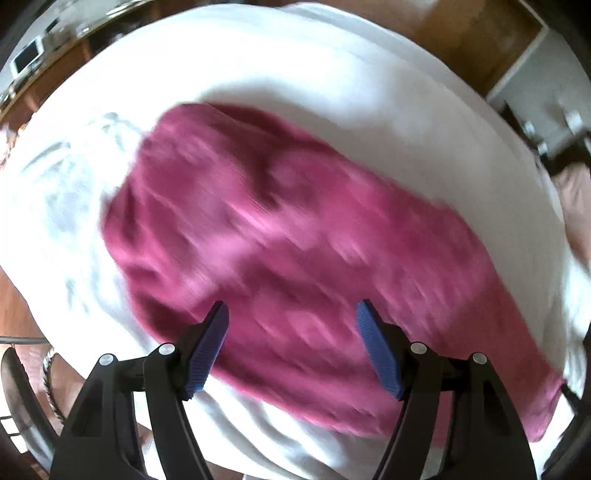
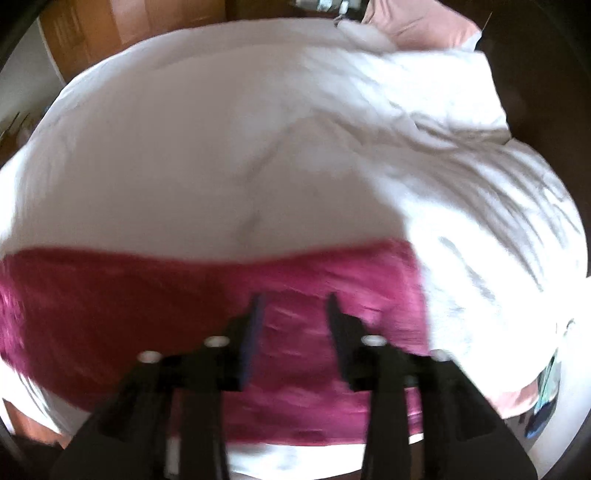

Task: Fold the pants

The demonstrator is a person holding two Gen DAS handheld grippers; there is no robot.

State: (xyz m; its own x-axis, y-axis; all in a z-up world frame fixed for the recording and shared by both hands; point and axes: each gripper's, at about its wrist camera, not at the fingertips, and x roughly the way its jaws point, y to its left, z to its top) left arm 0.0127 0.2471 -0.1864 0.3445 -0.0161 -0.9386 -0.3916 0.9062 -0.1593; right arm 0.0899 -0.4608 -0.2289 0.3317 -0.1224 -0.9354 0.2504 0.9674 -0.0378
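Fingers (image 1: pixel 221 332) of left gripper (image 1: pixel 291 314) spread wide, nothing between them. Right gripper (image 2: pixel 295 306) also parted, empty, above magenta pants (image 1: pixel 295 240). Pants lie flat on white bed (image 2: pixel 203 147); both views blurred.

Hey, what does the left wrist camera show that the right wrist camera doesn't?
Only the left wrist view shows a wooden counter with blurred items along the upper left, and a bracelet on a wrist at the lower left.

Only the right wrist view shows a pink pillow at the top and the rumpled white duvet on the right.

Both show the magenta pants lying on the white bedsheet, each with its own hand-held gripper, left hand-held gripper and right hand-held gripper, open above the fabric, gripping nothing.
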